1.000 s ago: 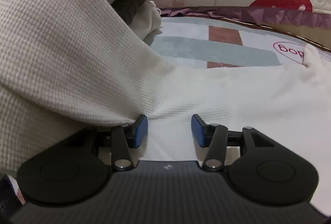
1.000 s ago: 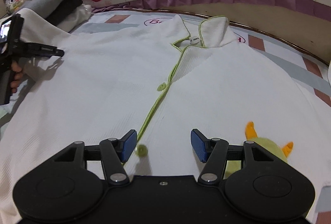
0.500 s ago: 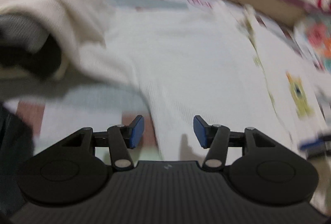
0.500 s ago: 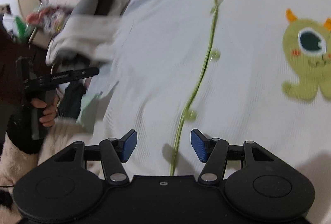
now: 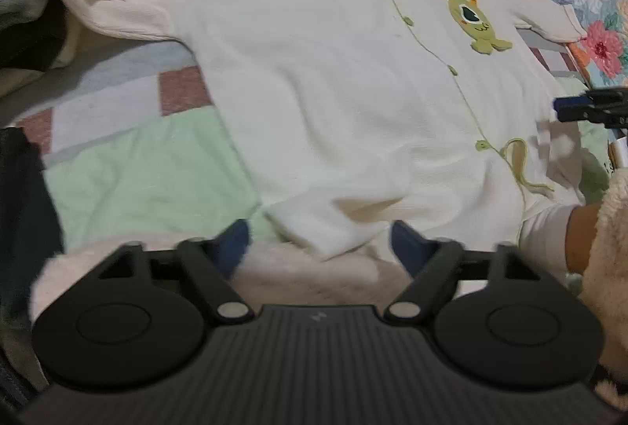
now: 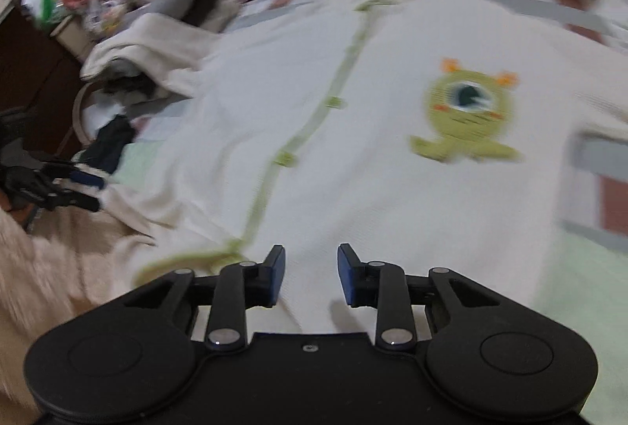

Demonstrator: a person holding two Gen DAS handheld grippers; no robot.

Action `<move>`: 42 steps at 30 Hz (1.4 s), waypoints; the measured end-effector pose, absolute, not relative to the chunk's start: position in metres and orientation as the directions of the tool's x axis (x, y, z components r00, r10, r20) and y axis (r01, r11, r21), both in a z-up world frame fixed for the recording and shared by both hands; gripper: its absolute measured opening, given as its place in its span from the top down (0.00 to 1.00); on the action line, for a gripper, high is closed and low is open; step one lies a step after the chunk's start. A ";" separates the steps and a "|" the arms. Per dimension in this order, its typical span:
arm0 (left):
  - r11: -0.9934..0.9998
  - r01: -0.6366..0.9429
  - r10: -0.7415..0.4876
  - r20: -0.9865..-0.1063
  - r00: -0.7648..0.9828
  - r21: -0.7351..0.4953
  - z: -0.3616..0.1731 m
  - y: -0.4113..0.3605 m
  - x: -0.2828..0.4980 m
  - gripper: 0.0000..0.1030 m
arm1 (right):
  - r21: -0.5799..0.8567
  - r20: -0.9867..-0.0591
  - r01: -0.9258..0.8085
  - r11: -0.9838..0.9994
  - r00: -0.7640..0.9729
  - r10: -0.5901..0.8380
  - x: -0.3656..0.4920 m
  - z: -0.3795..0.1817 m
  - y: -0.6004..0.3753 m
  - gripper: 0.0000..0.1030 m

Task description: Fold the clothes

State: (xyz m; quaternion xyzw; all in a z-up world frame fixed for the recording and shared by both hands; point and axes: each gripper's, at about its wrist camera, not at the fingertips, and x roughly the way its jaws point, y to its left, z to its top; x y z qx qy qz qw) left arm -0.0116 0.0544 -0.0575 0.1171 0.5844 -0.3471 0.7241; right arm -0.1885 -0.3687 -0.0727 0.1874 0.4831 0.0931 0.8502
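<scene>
The left gripper (image 5: pixel 320 242), jaws just widening, is hanging open over the white shirt (image 5: pixel 353 79) hem corner, while the right gripper (image 6: pixel 310 273), jaws narrowing yet gripping nothing, is hovering beside the green placket (image 6: pixel 314 118).

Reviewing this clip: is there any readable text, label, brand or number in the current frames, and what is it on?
No words or numbers can be read.
Small pale mark on the left gripper body: a logo, no letters legible.
Red oval print on the sheet at the top edge of the left view: cut off, unreadable.
Papers at the far left of the right view: blurred.
White shirt: only a green monster patch, no lettering.
</scene>
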 end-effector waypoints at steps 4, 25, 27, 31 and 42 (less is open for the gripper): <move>0.737 0.649 -0.318 -0.945 0.082 -0.191 -0.075 0.037 -0.014 0.19 | 0.346 -0.825 0.183 0.920 0.525 0.206 -0.238 -0.081 -0.406 0.51; 0.764 0.639 -0.426 -0.818 0.386 -0.096 -0.011 0.022 -0.011 0.93 | 0.655 -0.560 0.071 0.752 0.714 0.420 -0.277 -0.098 -0.422 0.94; 0.777 0.618 -0.461 -0.777 0.429 -0.120 0.004 0.017 0.009 0.93 | 0.636 -0.527 0.031 0.771 0.747 0.405 -0.255 -0.075 -0.432 0.94; 0.823 0.559 -0.436 -0.741 0.510 -0.099 0.004 -0.004 0.070 0.93 | 0.537 -0.509 0.007 0.843 0.800 0.318 -0.188 -0.038 -0.453 0.94; 0.876 0.173 -0.471 -0.715 0.517 -0.451 -0.068 0.018 0.195 0.67 | 0.383 -0.590 0.376 0.844 0.802 -0.089 -0.034 -0.074 -0.527 0.46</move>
